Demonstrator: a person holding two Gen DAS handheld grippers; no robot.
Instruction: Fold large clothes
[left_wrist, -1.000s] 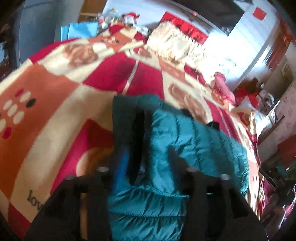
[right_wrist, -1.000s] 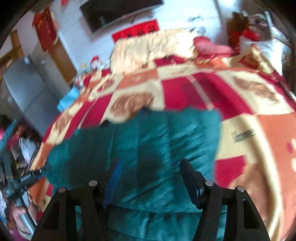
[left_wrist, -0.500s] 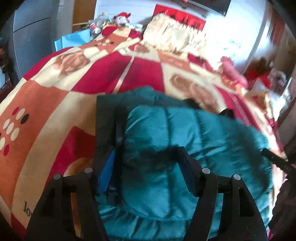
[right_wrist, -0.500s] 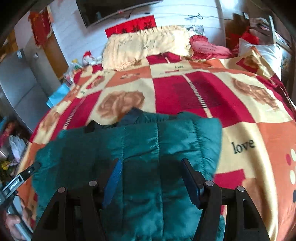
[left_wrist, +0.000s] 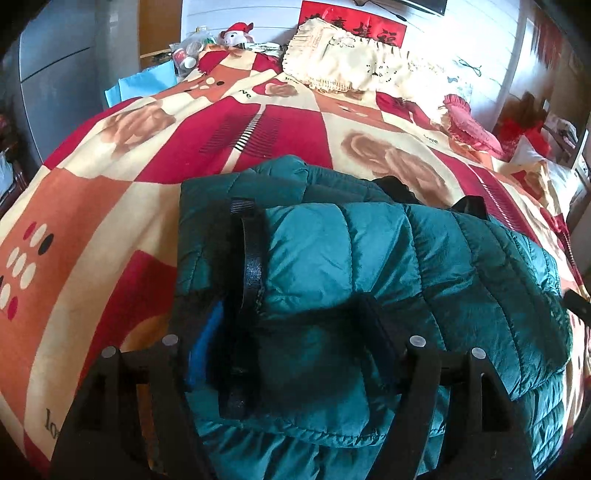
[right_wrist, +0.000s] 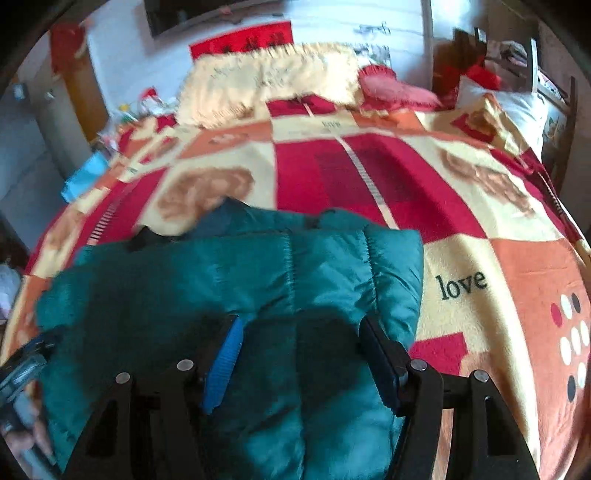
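**Teal jacket folded on the patterned bed**

We see a teal quilted puffer jacket (left_wrist: 388, 266) lying folded on a bed covered by a red, orange and cream checked blanket (left_wrist: 110, 206) printed with roses and the word "love". The jacket sits at the near edge of the bed, its black zipper strip running along the left fold in the left wrist view.

Our left claw (left_wrist: 291, 350) hangs over the jacket's near left portion with its fingers spread apart, fabric between them but not pinched. Our right claw (right_wrist: 303, 350) hovers over the jacket's right portion (right_wrist: 258, 288), fingers likewise apart.

At the head of the bed a cream fringed cloth (left_wrist: 351, 62) is draped over the pillows, with a pink ruffled cushion (left_wrist: 469, 125) just beside it. A red banner with gold characters (left_wrist: 354, 18) hangs on the white panelled wall behind. A grey cabinet (left_wrist: 51, 81) stands to the left of the bed, and near it a light blue bag (left_wrist: 144, 85).
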